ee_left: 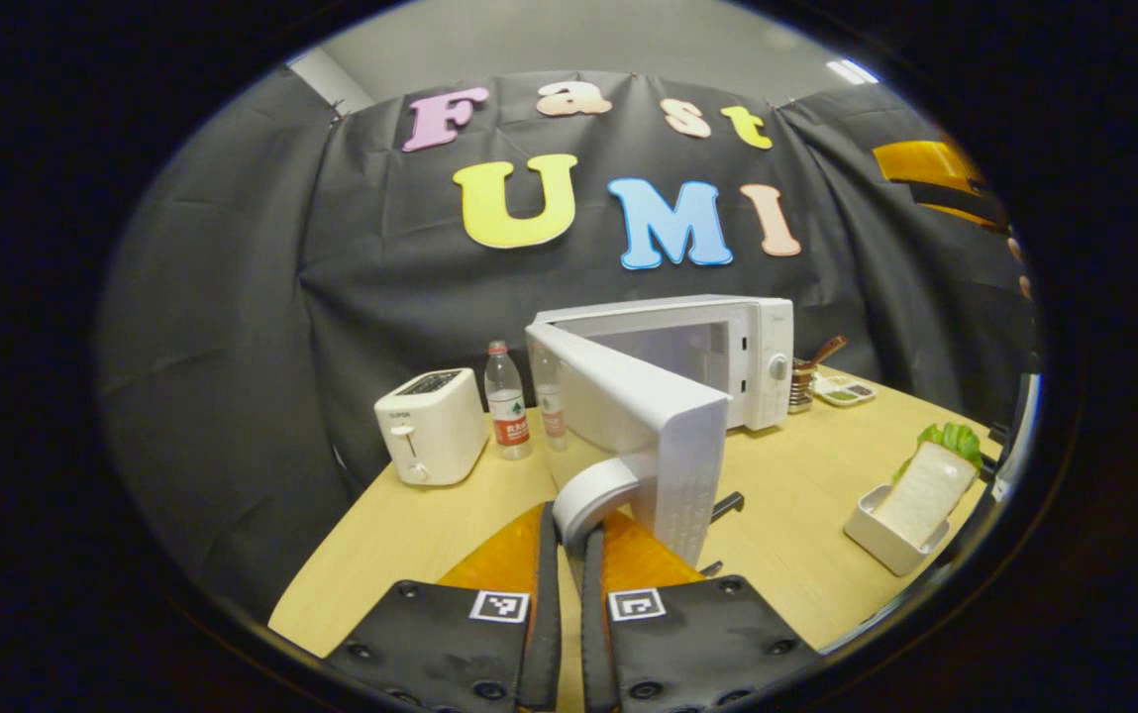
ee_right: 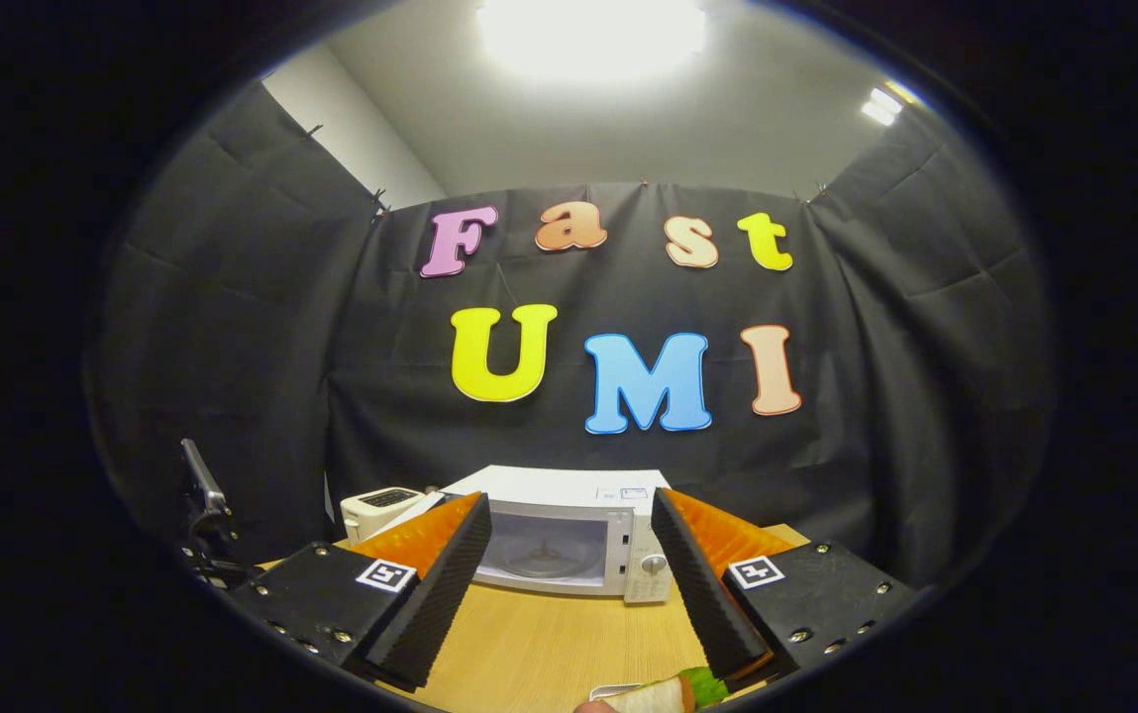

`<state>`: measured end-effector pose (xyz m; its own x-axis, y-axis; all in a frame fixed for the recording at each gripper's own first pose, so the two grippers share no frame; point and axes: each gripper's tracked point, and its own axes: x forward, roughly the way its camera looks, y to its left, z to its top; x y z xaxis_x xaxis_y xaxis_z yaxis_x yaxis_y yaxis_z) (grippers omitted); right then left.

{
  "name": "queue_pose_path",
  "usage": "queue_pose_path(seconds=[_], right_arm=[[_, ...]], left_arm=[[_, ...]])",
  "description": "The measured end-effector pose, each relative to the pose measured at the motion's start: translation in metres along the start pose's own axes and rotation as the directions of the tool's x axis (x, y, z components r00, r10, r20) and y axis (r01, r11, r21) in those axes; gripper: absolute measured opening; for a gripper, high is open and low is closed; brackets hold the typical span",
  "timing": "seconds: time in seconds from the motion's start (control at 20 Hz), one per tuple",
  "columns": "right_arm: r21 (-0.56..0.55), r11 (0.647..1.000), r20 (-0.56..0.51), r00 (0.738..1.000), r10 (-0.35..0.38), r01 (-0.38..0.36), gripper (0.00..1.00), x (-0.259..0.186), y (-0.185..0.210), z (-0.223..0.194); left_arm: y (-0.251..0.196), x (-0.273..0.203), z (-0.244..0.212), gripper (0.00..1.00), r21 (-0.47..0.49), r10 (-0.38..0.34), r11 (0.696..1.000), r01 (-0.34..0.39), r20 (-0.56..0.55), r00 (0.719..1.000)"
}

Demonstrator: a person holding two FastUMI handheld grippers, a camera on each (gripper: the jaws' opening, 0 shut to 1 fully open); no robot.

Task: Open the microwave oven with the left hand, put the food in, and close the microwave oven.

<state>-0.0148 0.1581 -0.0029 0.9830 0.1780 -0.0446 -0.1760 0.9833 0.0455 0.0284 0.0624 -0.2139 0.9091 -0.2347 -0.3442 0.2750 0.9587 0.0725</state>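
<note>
The white microwave point(ee_left: 762, 347) stands at the back of the wooden table, its door point(ee_left: 628, 406) swung far out toward me. My left gripper point(ee_left: 571, 530) is shut on the door's rounded white handle point(ee_left: 590, 495). A sandwich point(ee_left: 928, 487) with lettuce leans in a white tray point(ee_left: 874, 543) at the right. In the right gripper view the microwave point(ee_right: 628, 550) shows its open cavity point(ee_right: 541, 548) with the turntable inside. My right gripper point(ee_right: 567, 507) hangs open in front of it with nothing between its fingers. The sandwich point(ee_right: 670, 693) peeks in at the bottom edge, below the fingers.
A white toaster point(ee_left: 430, 426) and a water bottle point(ee_left: 507, 401) stand left of the microwave. A jar with utensils point(ee_left: 803, 384) and a small dish point(ee_left: 846, 391) sit to its right. The table's near edge point(ee_left: 331, 574) runs close to my left fingers. A dark stand point(ee_right: 202, 515) rises at far left.
</note>
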Motion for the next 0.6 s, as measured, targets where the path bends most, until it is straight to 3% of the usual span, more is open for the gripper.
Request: queue_pose_path(seconds=[0.15,0.35,0.45,0.6], right_arm=[[-0.001,1.000,-0.008,1.000,0.029,-0.029,0.99,0.004,-0.002,0.002],[0.000,0.997,-0.063,0.995,0.073,-0.073,0.99,0.008,-0.029,-0.008],[0.047,0.993,-0.155,0.981,0.115,-0.109,0.99,0.008,-0.044,-0.029],[0.167,0.979,-0.296,0.941,0.161,-0.115,0.99,-0.002,-0.072,-0.063]], left_arm=[[0.007,-0.010,-0.005,0.17,-0.015,0.046,0.999,-0.047,-0.015,0.999],[0.013,-0.045,-0.006,0.82,-0.050,0.182,0.982,-0.183,-0.019,0.983],[0.010,-0.072,0.006,0.97,-0.075,0.247,0.966,-0.247,0.002,0.969],[-0.004,-0.107,0.039,1.00,-0.097,0.324,0.943,-0.318,0.059,0.944]])
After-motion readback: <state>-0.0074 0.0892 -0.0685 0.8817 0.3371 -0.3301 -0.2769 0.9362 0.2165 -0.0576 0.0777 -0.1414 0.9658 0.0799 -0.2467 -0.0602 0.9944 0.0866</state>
